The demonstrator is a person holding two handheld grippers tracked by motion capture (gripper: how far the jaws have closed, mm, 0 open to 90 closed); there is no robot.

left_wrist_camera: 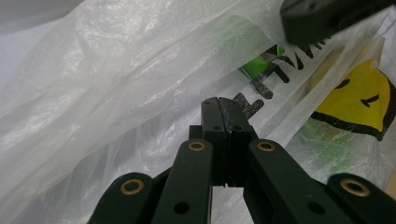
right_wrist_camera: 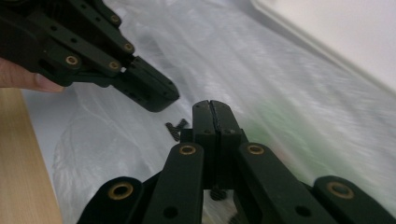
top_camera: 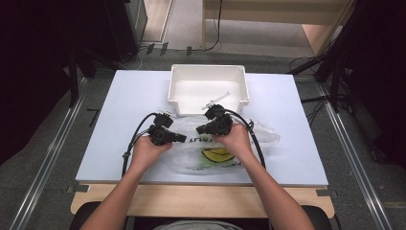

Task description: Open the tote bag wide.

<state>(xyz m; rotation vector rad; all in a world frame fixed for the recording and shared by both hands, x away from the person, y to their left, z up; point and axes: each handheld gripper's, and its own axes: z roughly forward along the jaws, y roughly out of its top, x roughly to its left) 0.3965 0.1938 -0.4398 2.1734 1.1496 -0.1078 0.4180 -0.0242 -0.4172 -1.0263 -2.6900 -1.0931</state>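
Two hand-held grippers, left (top_camera: 181,138) and right (top_camera: 201,129), jaws pressed together, tips facing over a plastic bag (top_camera: 225,155) lying on the tabletop (top_camera: 129,96), near of a white bin (top_camera: 208,89).

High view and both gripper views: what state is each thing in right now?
Left gripper: jaws closed together, over the bag.
Right gripper: jaws closed together, over the bag.
Plastic bag: lying crumpled flat on the table, something green inside.
White bin: upright, open-topped, beyond the bag.
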